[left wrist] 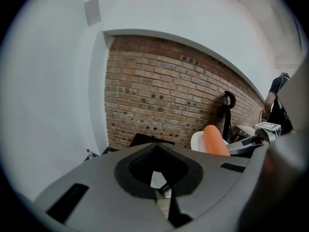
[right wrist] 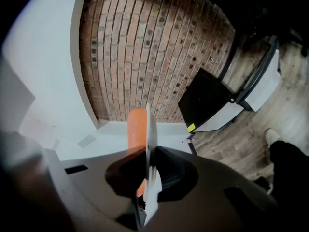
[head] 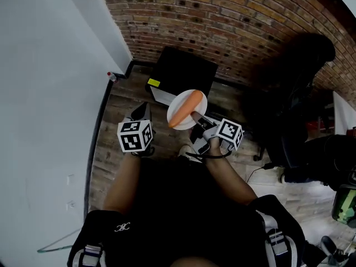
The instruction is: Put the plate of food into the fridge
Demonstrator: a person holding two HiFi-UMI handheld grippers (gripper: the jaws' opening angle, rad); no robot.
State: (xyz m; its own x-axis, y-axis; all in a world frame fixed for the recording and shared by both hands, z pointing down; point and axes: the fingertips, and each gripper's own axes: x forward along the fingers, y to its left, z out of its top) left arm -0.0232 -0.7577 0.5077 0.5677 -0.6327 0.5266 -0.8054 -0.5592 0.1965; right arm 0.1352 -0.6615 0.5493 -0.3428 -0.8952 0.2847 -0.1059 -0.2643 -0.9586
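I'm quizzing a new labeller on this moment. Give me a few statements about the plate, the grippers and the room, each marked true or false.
1. The right gripper is shut on the rim of the plate. True.
2. The plate is bare. False: a long piece of orange food lies on it.
3. The left gripper holds a bottle. False: nothing is between its jaws.
4. A brick wall stands ahead. True.
5. The floor is carpeted. False: it is wooden boards.
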